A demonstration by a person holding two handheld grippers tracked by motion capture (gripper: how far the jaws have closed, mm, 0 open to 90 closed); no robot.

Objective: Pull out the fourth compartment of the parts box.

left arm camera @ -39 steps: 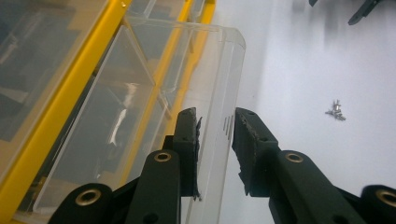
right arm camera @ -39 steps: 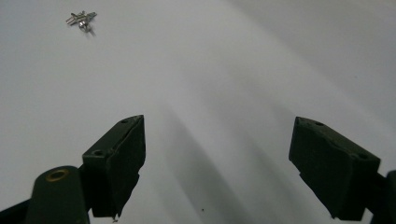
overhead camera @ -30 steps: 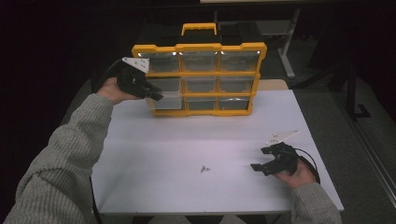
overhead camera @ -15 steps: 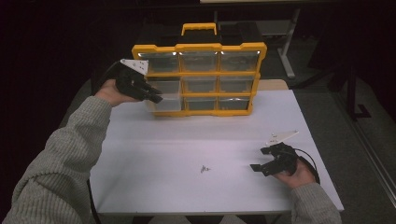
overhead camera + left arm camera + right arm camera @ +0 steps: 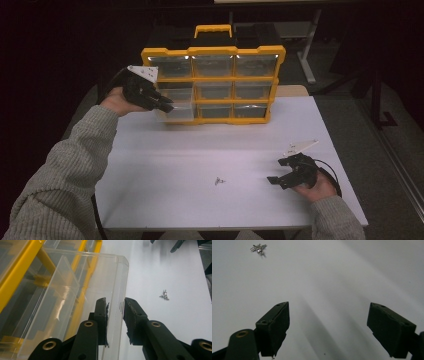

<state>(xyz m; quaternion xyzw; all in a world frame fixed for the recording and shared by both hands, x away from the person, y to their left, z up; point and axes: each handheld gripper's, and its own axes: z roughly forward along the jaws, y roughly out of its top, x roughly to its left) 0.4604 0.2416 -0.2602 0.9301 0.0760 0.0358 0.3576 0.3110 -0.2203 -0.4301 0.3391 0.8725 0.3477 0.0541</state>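
One clear plastic drawer [image 5: 82, 290] sticks partway out of the left column, middle row, of the yellow-framed nine-drawer organiser [image 5: 214, 80] at the white table's [image 5: 200, 150] far edge. The left gripper [image 5: 115, 315] pinches the drawer's front wall, jaws nearly closed. The right gripper [image 5: 280, 172] rests wide open, empty, near one small cluster of metal screws [image 5: 219, 181].

Open gripper [image 5: 328, 327]; probably screws [image 5: 258, 248] beyond.
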